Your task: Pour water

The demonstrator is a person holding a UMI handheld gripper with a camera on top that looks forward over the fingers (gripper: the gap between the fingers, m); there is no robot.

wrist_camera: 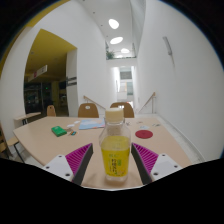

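Observation:
A clear plastic bottle (115, 152) with a white cap, holding yellow liquid and bearing a yellow label, stands upright on the light wooden table (40, 140). It stands between the two fingers of my gripper (113, 160), which is open. The left magenta pad (80, 157) is a small gap away from the bottle. The right pad (146, 158) lies close to its side. The bottle's base looks to rest on the table top.
A red round disc (144, 133) lies on the table beyond the bottle to the right. A green object (59, 130) and a small white one (71, 126) lie to the far left. Two wooden chairs (89, 110) stand at the table's far edge, with a white corridor behind.

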